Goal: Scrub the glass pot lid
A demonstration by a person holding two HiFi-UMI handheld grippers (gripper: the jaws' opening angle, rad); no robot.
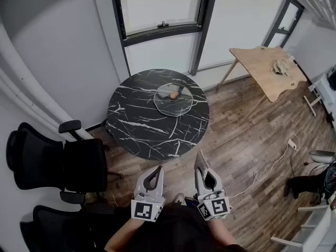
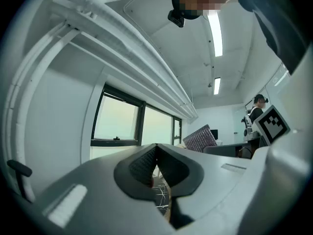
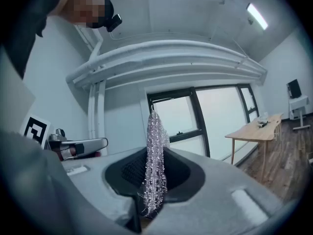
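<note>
The glass pot lid [image 1: 174, 98] lies flat on the round black marble table [image 1: 142, 125], toward its far right side, with a brownish knob [image 1: 174, 94] on it. Both grippers are held close to my body, well short of the table. My right gripper [image 1: 201, 167] is shut on a silvery mesh scrubbing cloth [image 3: 155, 163], which sticks up from its jaws [image 1: 201, 161]. My left gripper [image 1: 154, 176] is shut with nothing between its jaws. In the left gripper view the left gripper [image 2: 156, 168] points toward the window, with the right gripper's cloth [image 2: 199, 138] beside it.
Black office chairs [image 1: 58, 164] stand left of the table. A wooden table [image 1: 268, 70] stands at the back right by the window wall. A white cable [image 1: 273, 164] runs across the wood floor at right. Another person [image 2: 256, 112] stands in the distance.
</note>
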